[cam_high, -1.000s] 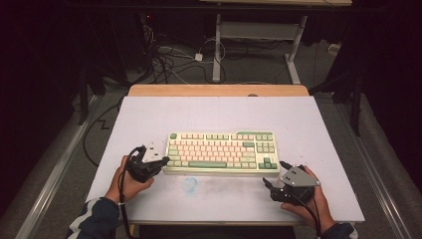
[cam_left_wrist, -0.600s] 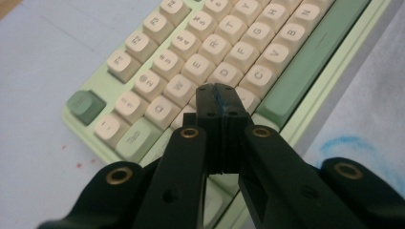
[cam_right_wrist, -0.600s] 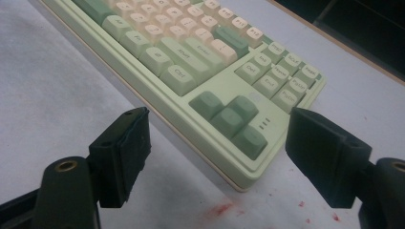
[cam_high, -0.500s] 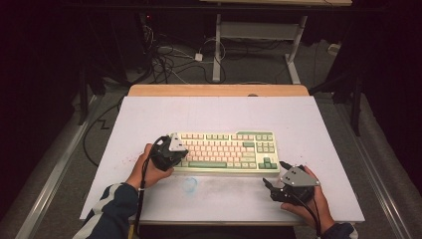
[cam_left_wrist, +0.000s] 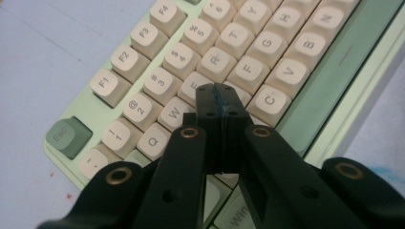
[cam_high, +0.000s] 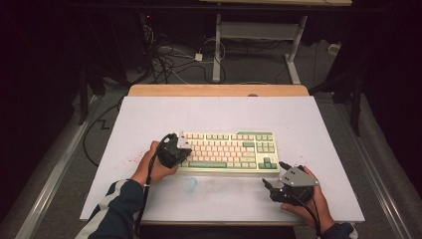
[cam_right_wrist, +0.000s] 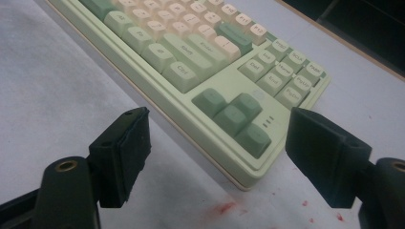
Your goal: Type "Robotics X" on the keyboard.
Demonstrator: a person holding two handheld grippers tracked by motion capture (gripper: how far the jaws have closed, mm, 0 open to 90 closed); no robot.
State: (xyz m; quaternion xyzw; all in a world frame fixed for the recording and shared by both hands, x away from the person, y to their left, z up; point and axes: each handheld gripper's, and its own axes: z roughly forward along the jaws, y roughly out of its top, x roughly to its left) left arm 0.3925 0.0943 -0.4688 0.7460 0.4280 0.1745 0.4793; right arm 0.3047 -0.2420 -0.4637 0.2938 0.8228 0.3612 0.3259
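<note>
Green-and-cream keyboard (cam_high: 226, 151) on white surface (cam_high: 149, 114), both claws at it.
Left claw (cam_left_wrist: 220, 98) clenched, empty, tips over the letter keys at the keyboard's left end. Right claw (cam_right_wrist: 217, 157) released, jaws wide, keyboard's arrow-key corner just ahead between them, untouched.
</note>
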